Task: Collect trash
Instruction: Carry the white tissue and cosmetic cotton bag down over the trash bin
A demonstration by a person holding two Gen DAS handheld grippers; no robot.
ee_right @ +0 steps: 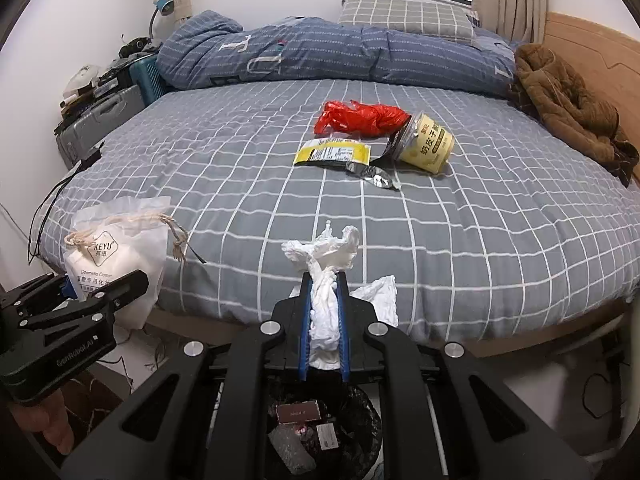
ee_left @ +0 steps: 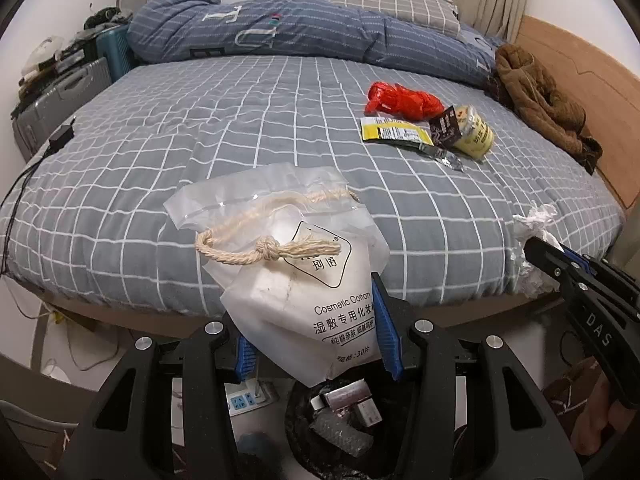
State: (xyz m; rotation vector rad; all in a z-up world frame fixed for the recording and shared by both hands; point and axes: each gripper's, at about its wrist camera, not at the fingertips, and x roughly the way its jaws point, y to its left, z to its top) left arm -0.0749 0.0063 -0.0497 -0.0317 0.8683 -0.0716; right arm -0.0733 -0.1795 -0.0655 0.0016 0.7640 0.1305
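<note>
Two grippers are hanging over the trash bin (ee_right: 320, 432) at the bed's (ee_right: 480, 240) near edge. On the left, the left gripper (ee_left: 316, 344) is pinching a white cotton-pad bag (ee_left: 296, 280) between its blue pads. Beside it, the right gripper (ee_right: 325, 320) is squeezing a crumpled tissue (ee_right: 326, 276), jaws pressed tight. Farther right on the bed are lying a red plastic bag (ee_right: 360, 118), a yellow wrapper (ee_right: 332, 154) and a yellow cup (ee_right: 426, 146).

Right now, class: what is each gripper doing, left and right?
Left gripper: closed on the cosmetic cotton bag.
Right gripper: closed on the crumpled white tissue.
</note>
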